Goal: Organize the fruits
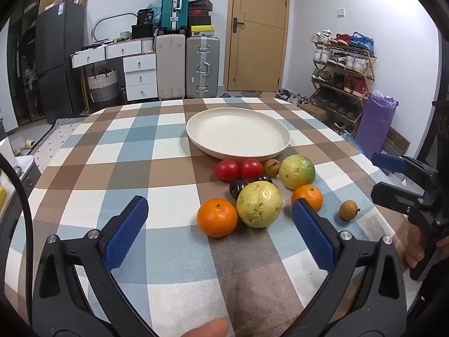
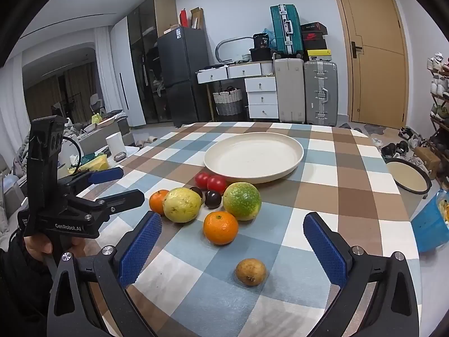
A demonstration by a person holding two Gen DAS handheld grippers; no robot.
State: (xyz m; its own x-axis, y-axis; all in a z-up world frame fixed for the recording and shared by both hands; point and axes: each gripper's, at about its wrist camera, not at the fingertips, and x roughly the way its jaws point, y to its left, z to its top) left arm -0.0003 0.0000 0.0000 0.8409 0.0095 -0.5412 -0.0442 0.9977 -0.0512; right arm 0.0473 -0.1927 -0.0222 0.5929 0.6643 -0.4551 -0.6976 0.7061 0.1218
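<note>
Both tongs gape wide, level over the checked table (image 1: pixel 174 151): left gripper (image 1: pixel 220 224) faces fruit at 12 o'clock, right gripper (image 2: pixel 233 250) frames a longan (image 2: pixel 250 271).

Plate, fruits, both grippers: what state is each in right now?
Plate: empty, upright on the table.
Yellow guava: on the cloth, touching the near orange.
Tomatoes: side by side, off the plate.
Lone longan: apart from the cluster.
Left gripper: open, empty.
Right gripper: open, empty.
</note>
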